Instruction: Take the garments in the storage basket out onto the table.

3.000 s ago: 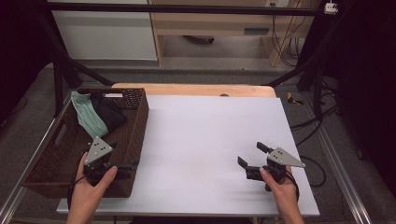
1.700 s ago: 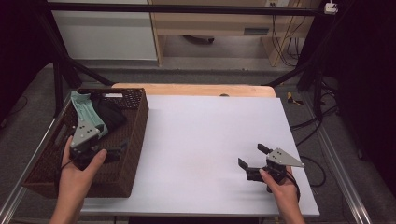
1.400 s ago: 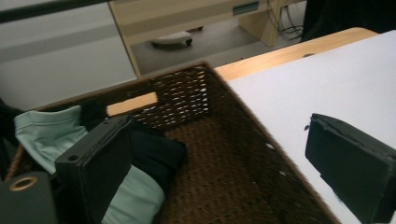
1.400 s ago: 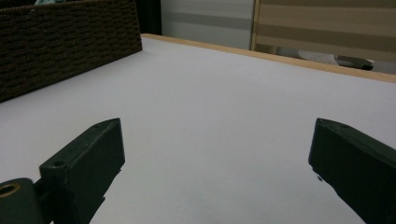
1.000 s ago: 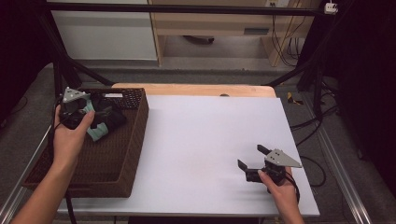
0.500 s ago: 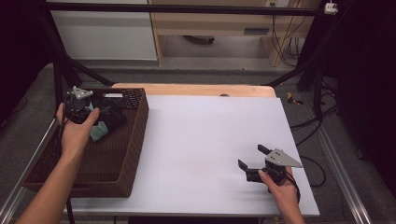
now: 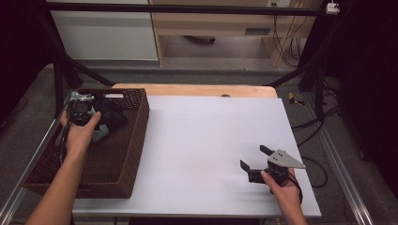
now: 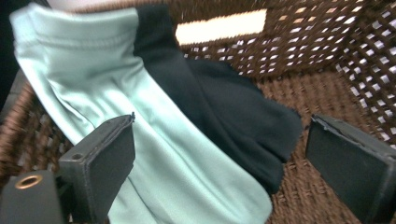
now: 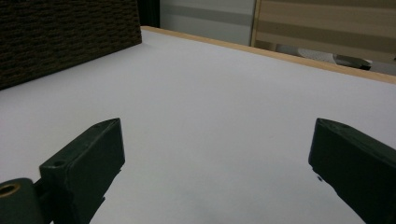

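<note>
With its jaws spread over the green cloth (image 8: 159, 154) in the far left corner of the basket (image 7: 126, 154), the left claw (image 8: 219, 163) should drop lower and pinch only that layer, not the black cloth (image 8: 224, 112) beside it.

Our forearms are bare, no sleeves, entering at the bottom of the frame. Each tool is black with two blocky jaws; the right tool (image 7: 257, 168), lower right, carries a grey three-cornered plate. The left tool (image 7: 80, 110), upper left, trails a dark cable.
</note>
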`<state>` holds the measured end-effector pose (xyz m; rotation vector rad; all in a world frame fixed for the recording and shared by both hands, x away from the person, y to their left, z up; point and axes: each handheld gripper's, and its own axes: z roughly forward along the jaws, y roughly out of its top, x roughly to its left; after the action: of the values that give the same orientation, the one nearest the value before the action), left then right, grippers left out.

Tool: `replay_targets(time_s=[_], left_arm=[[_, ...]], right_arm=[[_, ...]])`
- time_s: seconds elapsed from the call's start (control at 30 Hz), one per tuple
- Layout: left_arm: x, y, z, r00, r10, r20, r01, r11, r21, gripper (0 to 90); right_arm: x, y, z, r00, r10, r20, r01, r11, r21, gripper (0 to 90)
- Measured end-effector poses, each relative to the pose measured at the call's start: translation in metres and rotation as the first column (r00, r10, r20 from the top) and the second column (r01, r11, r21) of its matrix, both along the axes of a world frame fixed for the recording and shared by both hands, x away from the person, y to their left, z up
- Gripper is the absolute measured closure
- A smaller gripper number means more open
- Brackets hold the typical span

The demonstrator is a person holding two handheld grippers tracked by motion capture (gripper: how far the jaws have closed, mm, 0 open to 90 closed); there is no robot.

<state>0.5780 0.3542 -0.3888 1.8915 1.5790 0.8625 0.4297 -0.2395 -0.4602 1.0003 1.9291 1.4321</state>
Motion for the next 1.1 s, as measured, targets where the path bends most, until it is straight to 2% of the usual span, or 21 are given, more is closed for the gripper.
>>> replay_targets(time_s=[0.1,0.4,0.47,0.57,0.77,0.9,1.1], left_arm=[[0.002,0.002,-0.004,0.9999,0.013,0.003,-0.013,0.9998,-0.013,8.2],[0.007,0.006,-0.013,0.9993,0.037,-0.009,-0.037,0.9993,-0.009,7.1],[0.009,0.005,-0.016,0.9991,0.043,-0.008,-0.043,0.9988,-0.022,5.0],[0.011,0.005,-0.020,0.9988,0.049,-0.011,-0.049,0.9988,-0.002,4.6],[0.014,0.005,-0.028,0.9987,0.051,-0.003,-0.051,0.9987,-0.008,1.4],[0.016,0.001,-0.034,0.9994,0.032,-0.014,-0.031,0.9989,0.036,0.0],[0.016,0.001,-0.037,0.9991,0.038,-0.019,-0.037,0.9987,0.036,0.0]], right_arm=[[0.000,0.000,0.000,1.0000,0.000,-0.001,0.000,1.000,0.001,3.8],[0.001,0.001,-0.001,1.0000,0.005,-0.002,-0.005,1.000,-0.004,3.8],[0.001,0.002,-0.001,1.0000,0.007,-0.005,-0.007,1.000,-0.007,3.8],[0.001,0.002,-0.001,0.9999,0.011,-0.004,-0.012,1.000,-0.010,3.8],[0.001,0.003,-0.002,0.9999,0.015,-0.005,-0.015,1.000,-0.015,3.7],[0.001,0.004,-0.002,0.9999,0.015,-0.007,-0.015,1.000,-0.016,3.7],[0.001,0.003,-0.002,0.9999,0.014,-0.007,-0.014,1.000,-0.017,3.7]])
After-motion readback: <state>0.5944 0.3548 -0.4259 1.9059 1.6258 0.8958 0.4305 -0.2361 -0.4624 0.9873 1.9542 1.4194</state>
